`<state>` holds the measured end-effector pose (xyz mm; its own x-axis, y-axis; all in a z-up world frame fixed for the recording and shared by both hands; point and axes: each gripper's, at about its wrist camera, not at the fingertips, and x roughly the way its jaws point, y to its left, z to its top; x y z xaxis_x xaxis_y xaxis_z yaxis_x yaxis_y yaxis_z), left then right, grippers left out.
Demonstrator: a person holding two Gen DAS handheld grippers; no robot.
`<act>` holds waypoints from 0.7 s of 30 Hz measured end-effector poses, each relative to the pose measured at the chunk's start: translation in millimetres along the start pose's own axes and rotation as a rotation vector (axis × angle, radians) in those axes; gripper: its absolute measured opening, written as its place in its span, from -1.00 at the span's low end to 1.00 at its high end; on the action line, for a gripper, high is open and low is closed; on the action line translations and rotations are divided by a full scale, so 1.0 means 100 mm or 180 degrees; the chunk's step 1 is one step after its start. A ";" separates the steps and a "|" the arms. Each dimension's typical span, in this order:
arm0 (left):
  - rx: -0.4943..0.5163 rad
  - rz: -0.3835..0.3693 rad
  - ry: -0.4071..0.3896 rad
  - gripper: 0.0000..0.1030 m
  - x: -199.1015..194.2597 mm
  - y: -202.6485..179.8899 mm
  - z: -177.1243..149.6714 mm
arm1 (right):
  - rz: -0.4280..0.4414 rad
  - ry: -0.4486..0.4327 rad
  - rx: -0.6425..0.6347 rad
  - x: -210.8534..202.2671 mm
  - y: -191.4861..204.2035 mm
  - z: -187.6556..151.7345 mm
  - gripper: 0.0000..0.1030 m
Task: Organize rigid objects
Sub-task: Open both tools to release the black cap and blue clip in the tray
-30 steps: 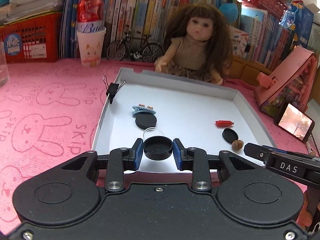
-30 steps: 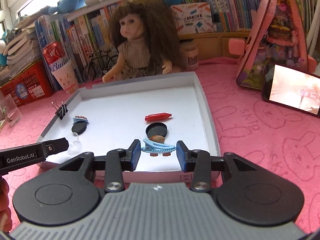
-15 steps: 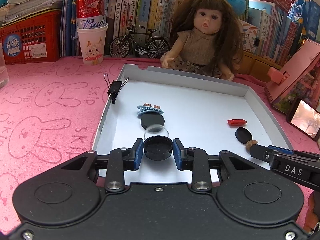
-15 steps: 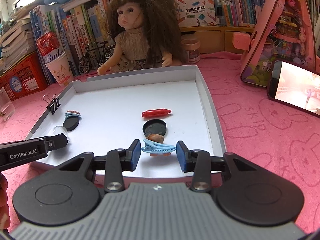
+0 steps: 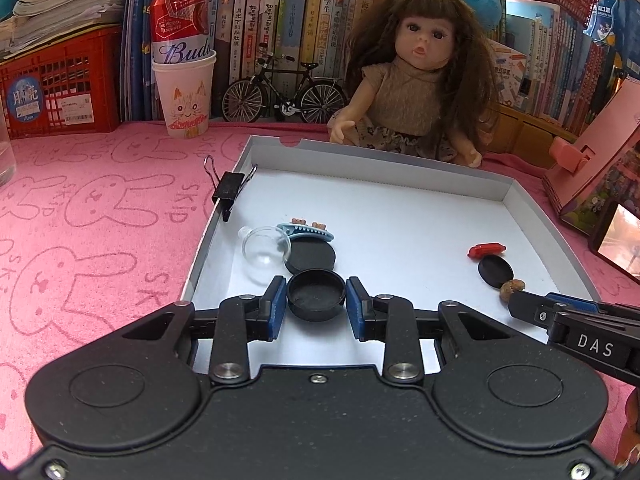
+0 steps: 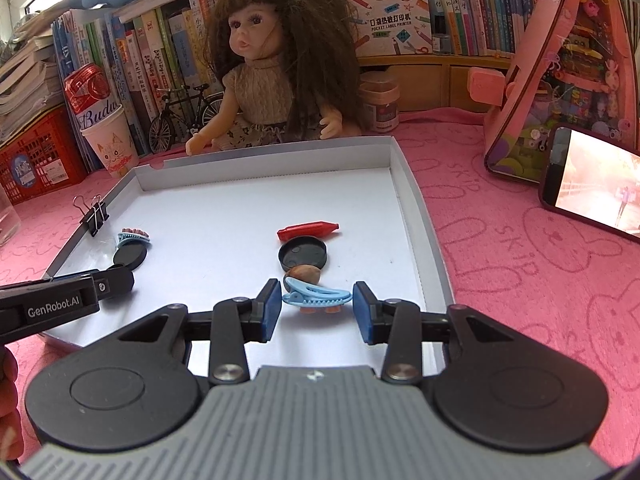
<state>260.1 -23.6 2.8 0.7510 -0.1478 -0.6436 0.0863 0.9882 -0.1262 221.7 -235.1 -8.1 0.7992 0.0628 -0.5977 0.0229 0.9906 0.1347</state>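
My left gripper (image 5: pixel 316 300) is shut on a black round cap (image 5: pixel 316 295), held low over the white tray (image 5: pixel 400 168) at its near left. Just beyond lie a black disc (image 5: pixel 311 255), a blue hair clip (image 5: pixel 306 231) and a clear dome (image 5: pixel 264 254). My right gripper (image 6: pixel 316 306) is shut on a second blue hair clip (image 6: pixel 316 297) near the tray's front. Beyond it lie a brown nut (image 6: pixel 305 273), a black lid (image 6: pixel 303 254) and a red piece (image 6: pixel 308 231). The left gripper's tip shows in the right wrist view (image 6: pixel 116 280).
A black binder clip (image 5: pixel 229 192) grips the tray's left wall. A doll (image 5: pixel 416 80) sits behind the tray, with a model bicycle (image 5: pixel 284 94), a paper cup holding a red can (image 5: pixel 184 92) and books. A phone (image 6: pixel 592 180) and a pink toy house (image 6: pixel 560 72) stand at the right.
My left gripper has moved forward over the tray with the cap, closer to the black disc and clear dome. My right gripper has risen and advanced a little with the hair clip.
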 end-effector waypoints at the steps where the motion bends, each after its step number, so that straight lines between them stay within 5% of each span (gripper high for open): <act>1: 0.0011 0.0010 -0.0006 -0.42 0.00 -0.01 0.00 | -0.0002 0.0001 -0.0001 0.01 0.00 0.00 -0.14; 16: 0.0062 0.0034 -0.0017 -0.41 -0.01 -0.03 -0.01 | 0.0001 0.0000 0.0000 0.01 0.00 -0.01 -0.05; 21: 0.0070 0.0031 -0.0021 -0.40 -0.01 -0.02 -0.02 | 0.0002 -0.0013 -0.0008 0.00 0.01 -0.01 0.13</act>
<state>258.1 -25.9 2.5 0.7561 -0.1379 -0.6397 0.0933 0.9903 -0.1032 221.2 -234.2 -8.5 0.8018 0.0629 -0.5943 0.0208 0.9909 0.1330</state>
